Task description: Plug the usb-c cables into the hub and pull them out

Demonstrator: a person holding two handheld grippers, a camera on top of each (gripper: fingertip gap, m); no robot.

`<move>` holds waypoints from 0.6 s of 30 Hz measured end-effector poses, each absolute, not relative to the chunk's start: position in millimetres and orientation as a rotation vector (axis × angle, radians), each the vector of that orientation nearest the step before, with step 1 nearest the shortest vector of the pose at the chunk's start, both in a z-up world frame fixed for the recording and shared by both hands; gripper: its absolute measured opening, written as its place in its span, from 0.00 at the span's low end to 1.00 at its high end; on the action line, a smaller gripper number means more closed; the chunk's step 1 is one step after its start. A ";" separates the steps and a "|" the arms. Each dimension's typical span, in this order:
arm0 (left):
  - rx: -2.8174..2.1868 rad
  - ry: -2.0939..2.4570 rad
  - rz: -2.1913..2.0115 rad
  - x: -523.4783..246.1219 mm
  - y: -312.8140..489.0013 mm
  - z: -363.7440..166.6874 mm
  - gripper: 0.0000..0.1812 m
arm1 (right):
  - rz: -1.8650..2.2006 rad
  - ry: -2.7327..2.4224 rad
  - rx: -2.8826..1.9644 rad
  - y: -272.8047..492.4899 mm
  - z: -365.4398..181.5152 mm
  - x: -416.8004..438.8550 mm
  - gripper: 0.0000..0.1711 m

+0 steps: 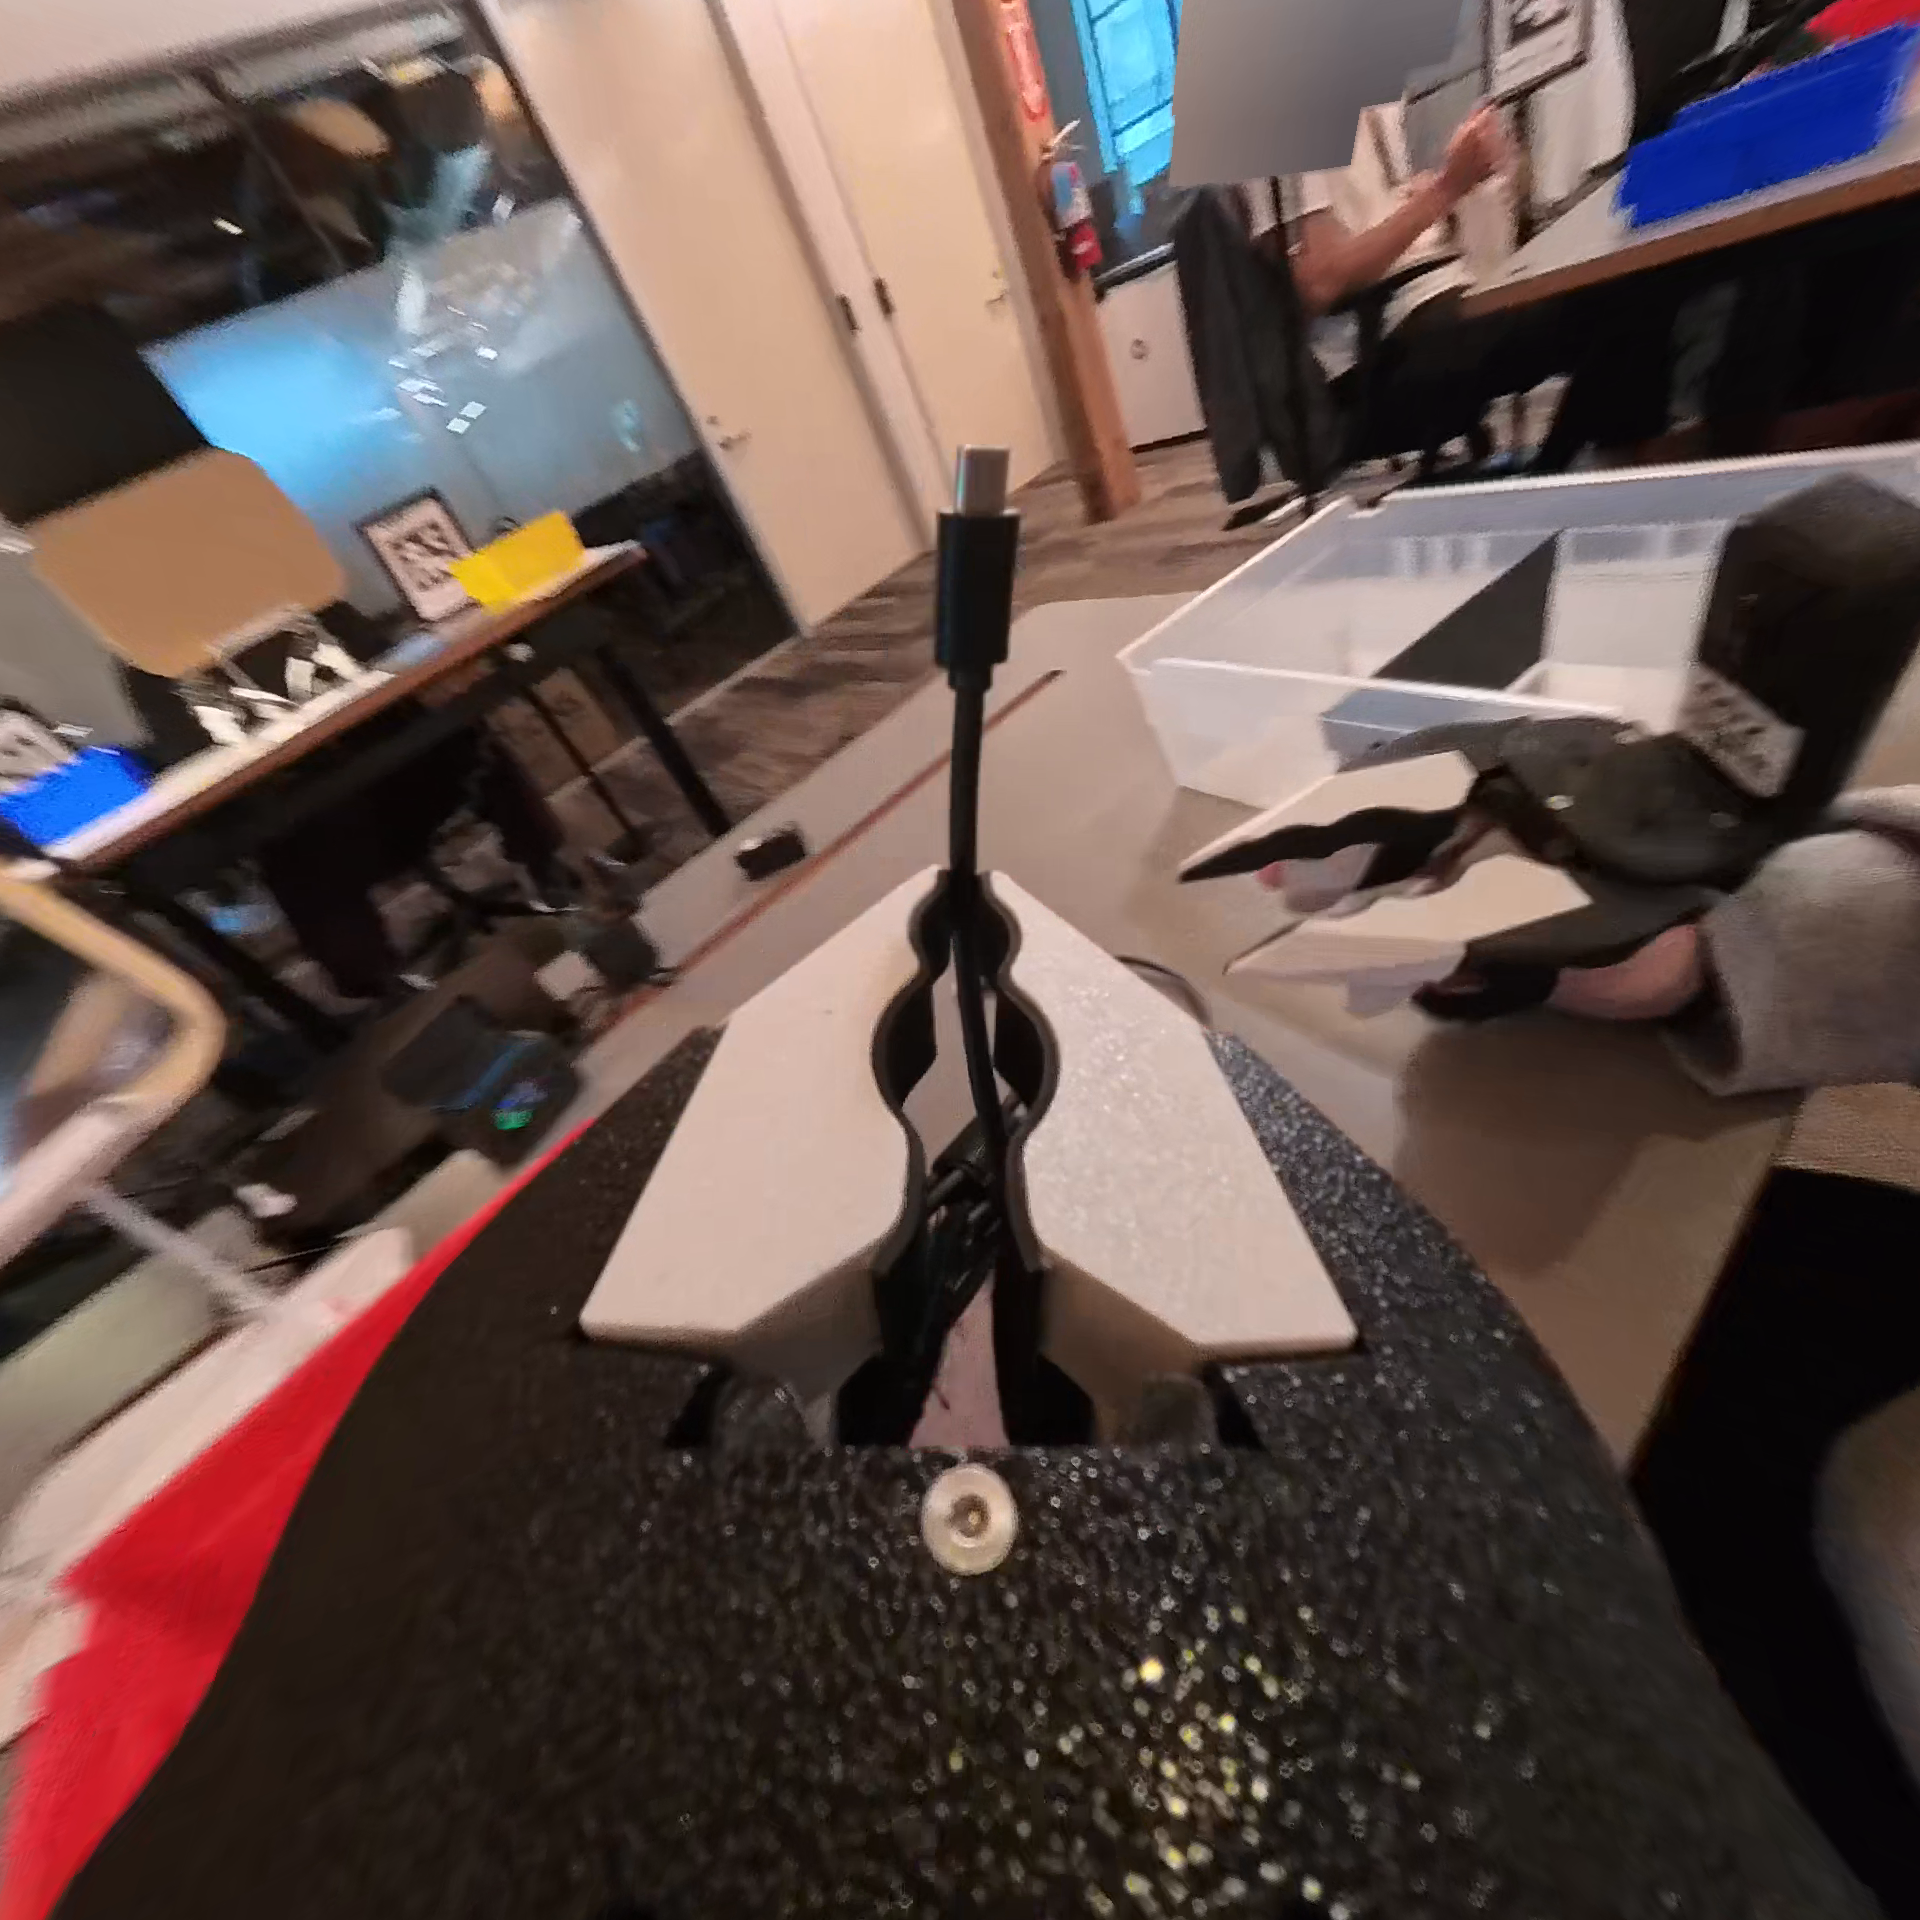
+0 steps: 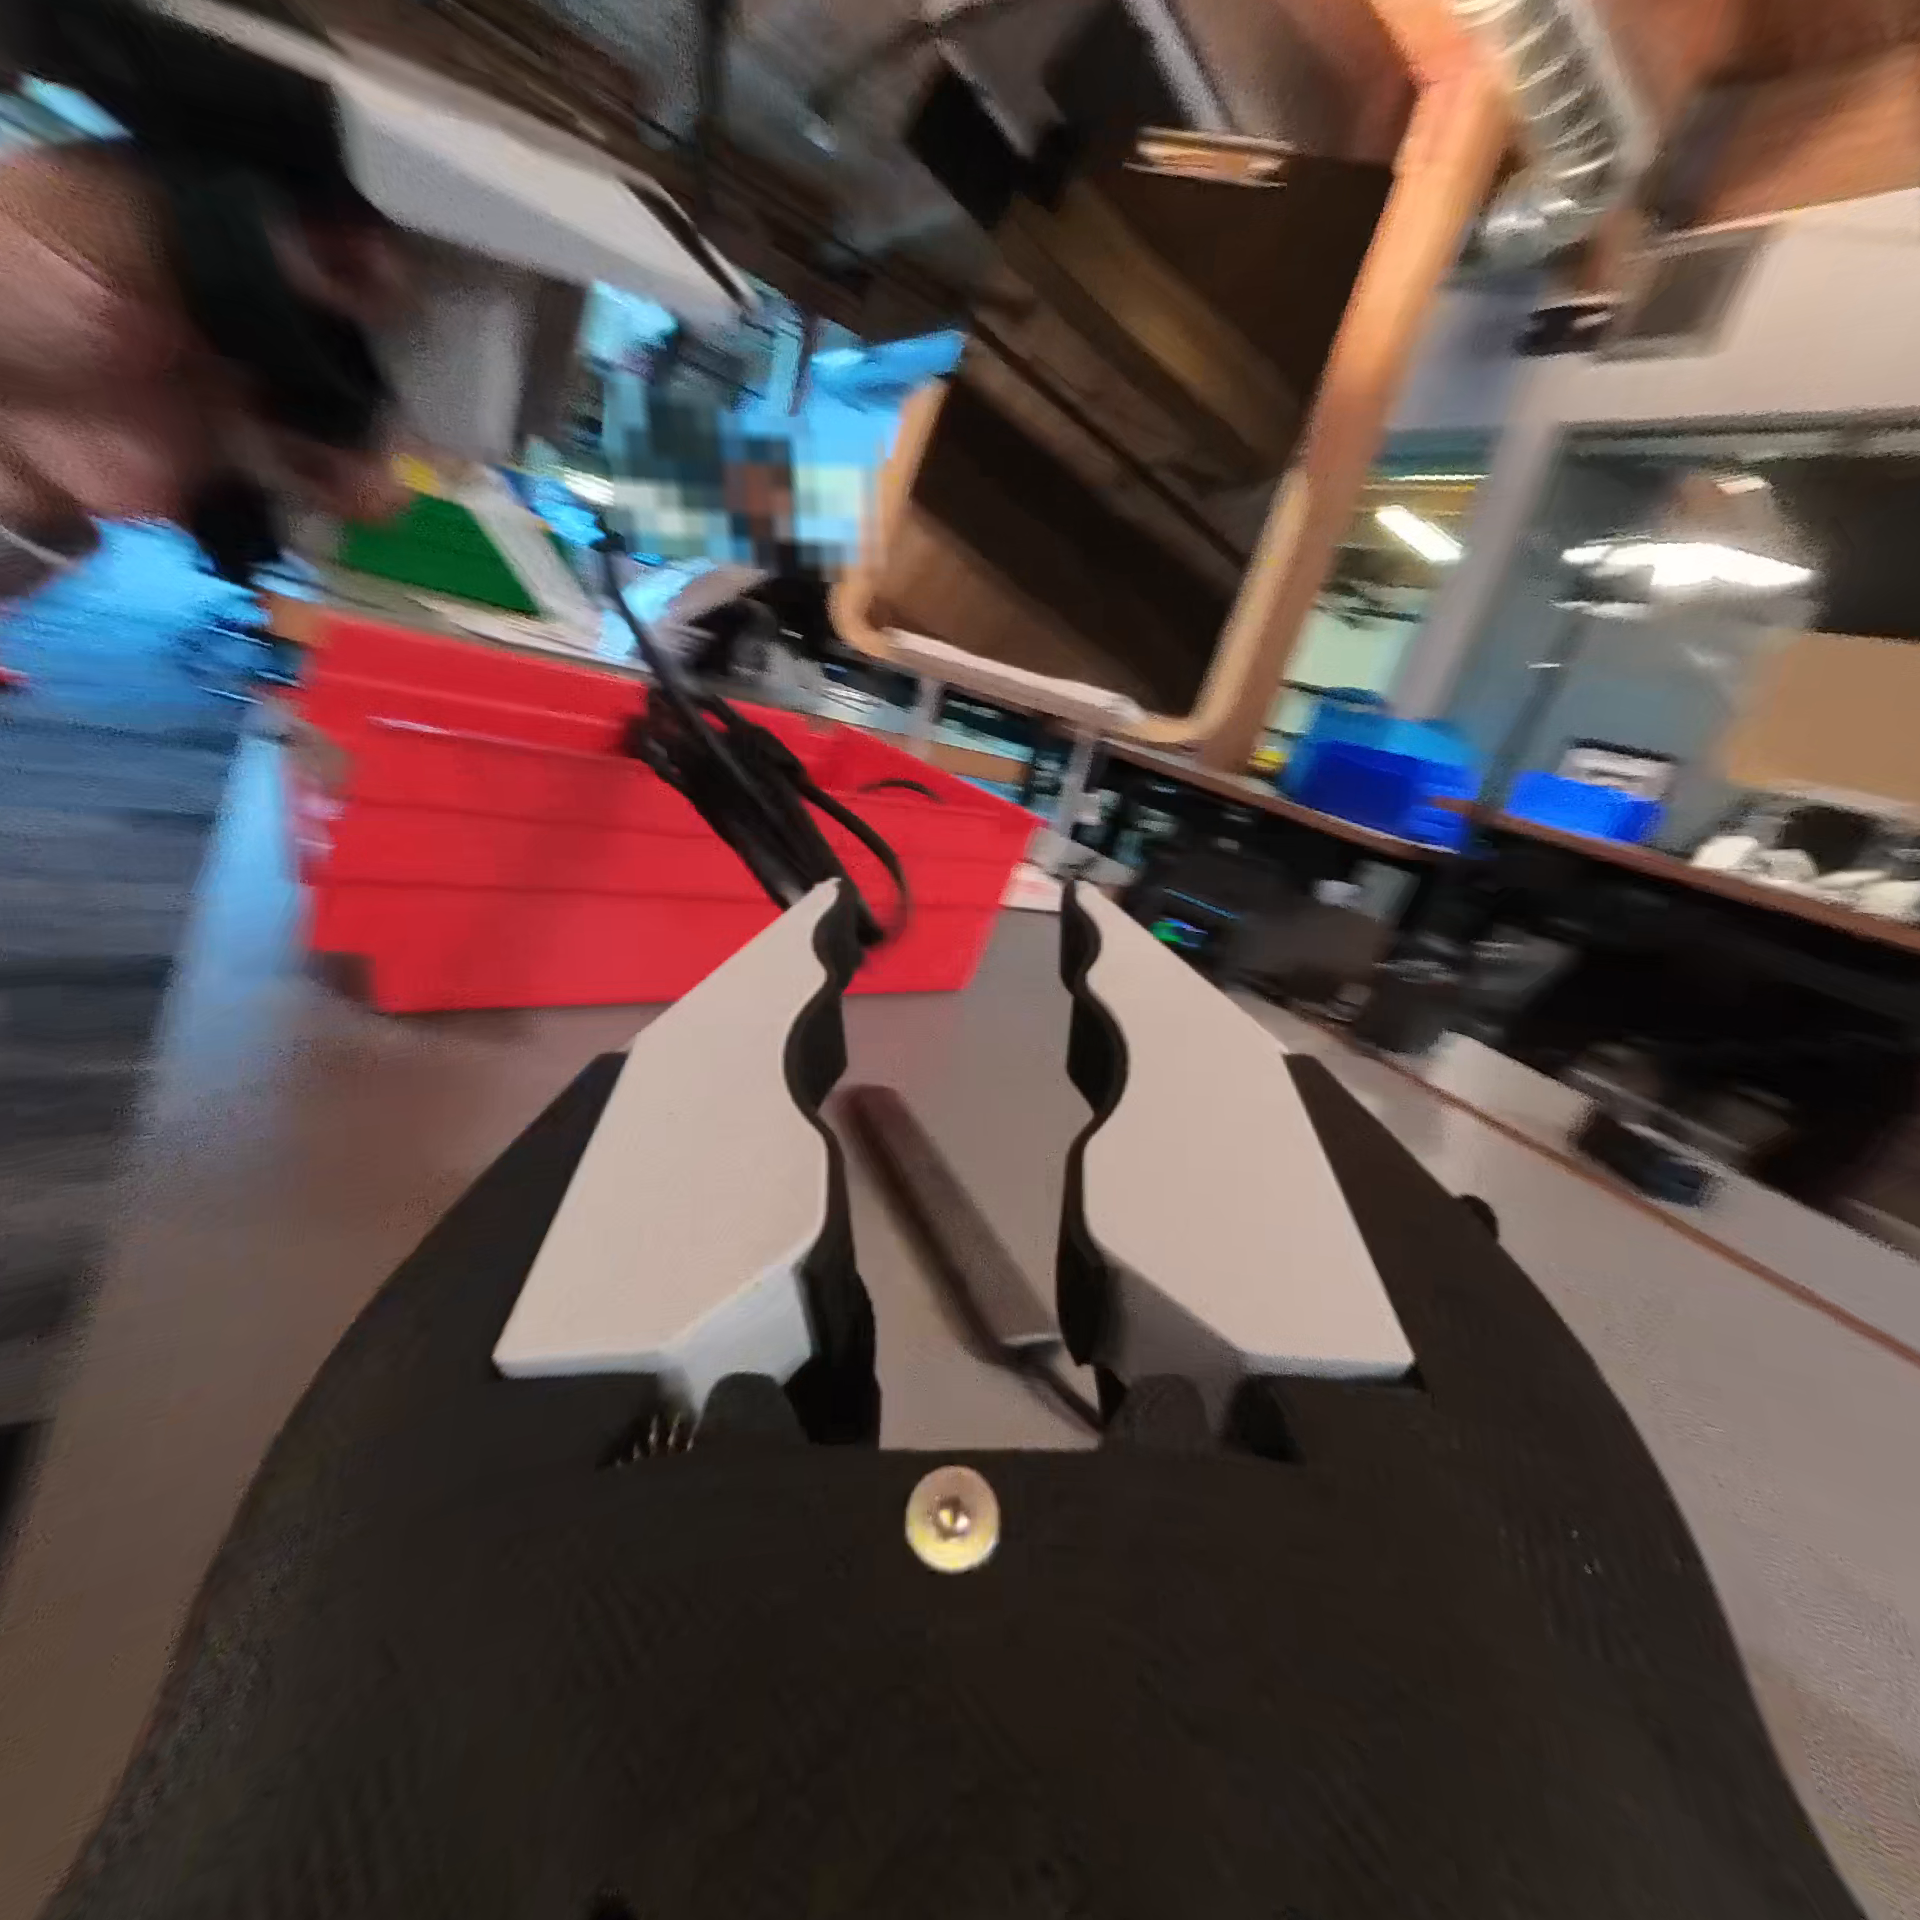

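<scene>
Office clutter, glass partitions and long desks blur behind a grey worktop (image 1: 1091,665) where both tongs are working.

Left tongs (image 1: 966,894) are pinched nearly closed on one black usb-c cable (image 1: 968,790), clamped at the very tips. Its cord runs back between the fingers, and its plug (image 1: 977,566) stands beyond the tips, the long axis in line with the fingers, metal end leading and free in the air.

Right tongs (image 2: 951,904) stand wide apart and hold nothing. In the left wrist view they hover low over the worktop, to the right of the plug (image 1: 1247,904). Between their fingers, flat on the worktop, lies a slim dark bar (image 2: 945,1216) with a thin lead at its near end; this is probably the hub, though blur hides any ports. Its long axis runs roughly along the right fingers.

So the coming move seems to turn on this: the plug points away from the left tongs, while the likely hub sits off to the right of the plug, nearest the right tongs. The plug must swing round to meet a port.

Counts: one plug visible, one likely hub. A bundle of black cords (image 2: 748,769) hangs beyond the right tongs' left fingertip; how many cannot be told. Nearby sit a clear plastic bin (image 1: 1299,665), right of the plug, and a red bin (image 2: 520,831).
</scene>
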State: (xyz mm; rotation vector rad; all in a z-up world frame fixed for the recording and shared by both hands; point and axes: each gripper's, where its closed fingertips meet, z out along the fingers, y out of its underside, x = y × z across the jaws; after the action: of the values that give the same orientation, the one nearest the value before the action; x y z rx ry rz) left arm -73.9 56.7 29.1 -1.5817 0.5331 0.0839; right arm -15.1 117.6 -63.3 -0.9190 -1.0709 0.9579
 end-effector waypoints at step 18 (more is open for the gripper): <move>-1.572 0.734 -0.032 5.0 88.3 -30.6 0.06 | 1.135 -1.002 -0.951 87.1 9.8 -2.0 0.03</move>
State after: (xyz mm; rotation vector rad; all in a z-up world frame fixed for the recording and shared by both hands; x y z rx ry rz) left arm 5.0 88.3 -30.6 -1.5715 0.7336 -0.0321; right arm -2.0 87.1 9.8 -0.9510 -1.0019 1.1348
